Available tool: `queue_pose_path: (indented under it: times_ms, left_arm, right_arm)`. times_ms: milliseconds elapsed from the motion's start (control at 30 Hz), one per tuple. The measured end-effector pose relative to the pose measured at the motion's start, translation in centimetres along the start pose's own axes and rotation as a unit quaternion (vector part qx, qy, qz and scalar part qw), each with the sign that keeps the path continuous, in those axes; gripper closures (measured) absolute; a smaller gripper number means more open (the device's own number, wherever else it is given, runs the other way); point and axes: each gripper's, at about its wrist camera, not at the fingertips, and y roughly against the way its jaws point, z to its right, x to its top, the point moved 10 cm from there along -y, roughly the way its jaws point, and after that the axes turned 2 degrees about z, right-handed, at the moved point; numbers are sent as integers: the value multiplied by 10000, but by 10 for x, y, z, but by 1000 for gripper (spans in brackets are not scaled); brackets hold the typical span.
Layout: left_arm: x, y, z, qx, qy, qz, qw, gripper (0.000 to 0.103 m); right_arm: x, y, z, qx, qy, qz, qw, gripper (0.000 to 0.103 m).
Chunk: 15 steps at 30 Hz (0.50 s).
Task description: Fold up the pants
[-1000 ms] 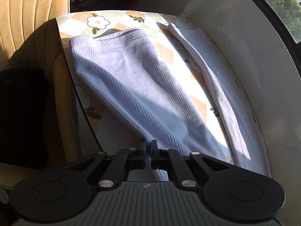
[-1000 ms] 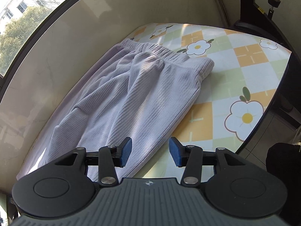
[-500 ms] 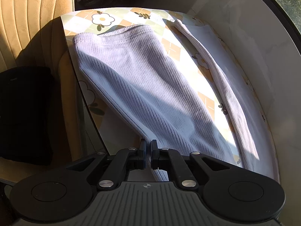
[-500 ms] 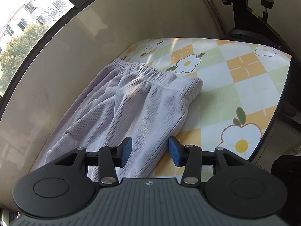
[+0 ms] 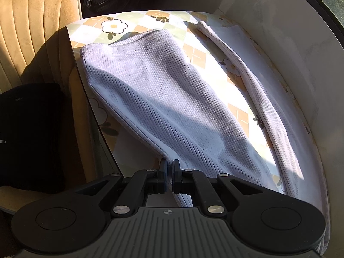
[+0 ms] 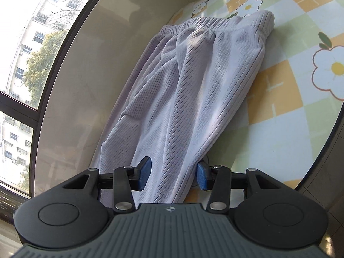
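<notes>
Pale lilac ribbed pants point(image 5: 163, 99) lie along a flower-patterned tablecloth point(image 5: 111, 24). In the left wrist view one leg spreads toward its hem near the table's far left corner, and the other leg point(image 5: 253, 81) runs as a narrow strip along the wall. My left gripper point(image 5: 169, 168) is shut on the near edge of the wide leg. In the right wrist view the pants point(image 6: 193, 90) stretch away to the elastic waistband point(image 6: 225, 22). My right gripper point(image 6: 173, 173) is open low over the fabric, and a fold of cloth lies between its blue pads point(image 6: 145, 171).
A cream wall point(image 6: 90, 68) borders the table's far side, with a window point(image 6: 25, 49) above it. A tan padded chair point(image 5: 36, 28) with a black item point(image 5: 28, 133) on its seat stands by the table's left edge. The table's near edge point(image 6: 335, 129) curves at right.
My right gripper has tilted and sunk toward the pants, so the fabric now sits between its pads. The left gripper stays shut on the leg's edge, its view shifting slightly.
</notes>
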Motion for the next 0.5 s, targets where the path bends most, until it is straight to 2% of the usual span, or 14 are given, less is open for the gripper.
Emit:
queue_pose_path:
  times_ms: [167, 267, 400, 433, 500]
  left_arm:
    - [0, -1, 1, 2, -8, 2, 10000, 98]
    - [-1, -2, -1, -62, 61, 11, 10000, 98]
    - [-4, -4, -4, -209, 287, -47, 9994, 97]
    - [-6, -6, -6, -271, 421, -81, 9987, 95]
    - [-10, -8, -8, -451, 707, -160, 9963, 79]
  right_arm:
    - [42, 7, 21, -353, -245, 701, 9966, 57]
    - [66, 10, 31, -484, -327, 965, 9936, 59]
    - [80, 4, 25, -613, 2, 962, 9935, 81]
    - [80, 4, 24, -639, -28, 956, 9934, 85]
    - [79, 5, 25, -666, -158, 925, 9934, 86]
